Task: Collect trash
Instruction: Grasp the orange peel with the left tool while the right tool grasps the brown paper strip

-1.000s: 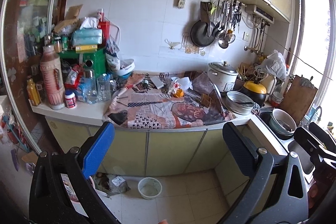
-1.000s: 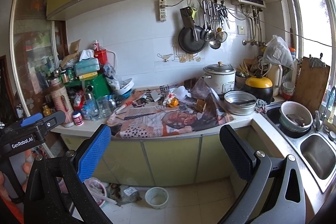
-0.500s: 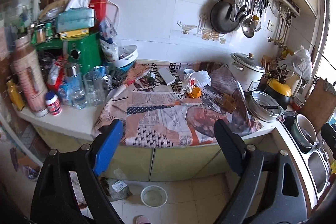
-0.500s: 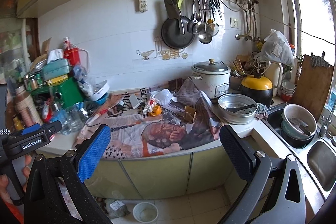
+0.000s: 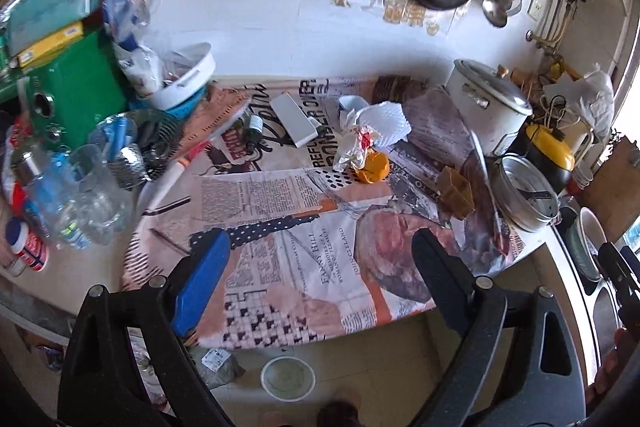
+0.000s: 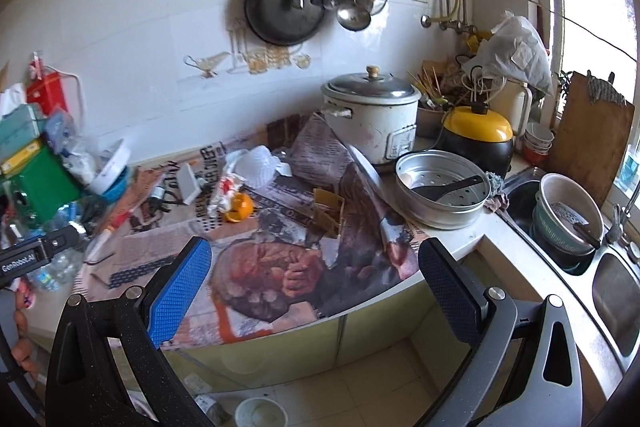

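Left gripper [image 5: 320,267] jaws apart over newspaper [image 5: 288,203] edge

Left gripper [image 5: 320,267] and right gripper [image 6: 316,267] both angled downward, jaws wide, empty.

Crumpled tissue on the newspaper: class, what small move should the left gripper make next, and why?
Probably ease the left gripper forward and down toward the crumpled tissue. Its jaws stand wide with nothing between them, above the newspaper, short of the tissue, which looks like trash beside the orange peel.
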Demonstrator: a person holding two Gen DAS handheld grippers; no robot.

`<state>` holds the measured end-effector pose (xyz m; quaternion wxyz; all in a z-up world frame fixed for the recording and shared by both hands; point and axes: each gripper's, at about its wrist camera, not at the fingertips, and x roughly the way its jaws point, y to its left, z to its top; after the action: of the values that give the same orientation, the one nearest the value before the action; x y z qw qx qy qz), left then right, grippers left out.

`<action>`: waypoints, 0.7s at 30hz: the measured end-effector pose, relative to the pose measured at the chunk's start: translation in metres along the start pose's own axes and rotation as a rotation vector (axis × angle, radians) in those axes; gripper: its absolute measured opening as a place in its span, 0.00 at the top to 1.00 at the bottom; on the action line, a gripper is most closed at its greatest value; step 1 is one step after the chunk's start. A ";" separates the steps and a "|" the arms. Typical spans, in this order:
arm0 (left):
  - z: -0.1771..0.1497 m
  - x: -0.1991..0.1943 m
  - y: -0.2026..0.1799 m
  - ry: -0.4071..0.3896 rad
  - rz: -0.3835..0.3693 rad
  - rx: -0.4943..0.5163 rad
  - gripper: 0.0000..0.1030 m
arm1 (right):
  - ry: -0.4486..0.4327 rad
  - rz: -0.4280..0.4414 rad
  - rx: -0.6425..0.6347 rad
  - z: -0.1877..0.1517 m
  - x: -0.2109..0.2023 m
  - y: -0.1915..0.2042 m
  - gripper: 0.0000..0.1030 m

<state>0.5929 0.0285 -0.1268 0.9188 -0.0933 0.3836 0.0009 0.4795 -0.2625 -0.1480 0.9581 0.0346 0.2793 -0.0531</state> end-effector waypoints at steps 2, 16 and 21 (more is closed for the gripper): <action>0.008 0.026 -0.008 0.021 0.006 0.013 0.10 | 0.032 -0.010 0.000 0.006 0.026 -0.004 0.00; 0.058 0.211 -0.077 0.198 0.074 -0.037 0.11 | 0.307 0.091 -0.081 0.037 0.224 -0.026 0.00; 0.059 0.268 -0.098 0.270 0.083 -0.031 0.21 | 0.401 0.151 -0.110 0.033 0.274 -0.029 0.01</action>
<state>0.8309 -0.0766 -0.2582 0.8564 -0.0910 0.5072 0.0321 0.7230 -0.3167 -0.2692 0.8850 0.0130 0.4635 0.0421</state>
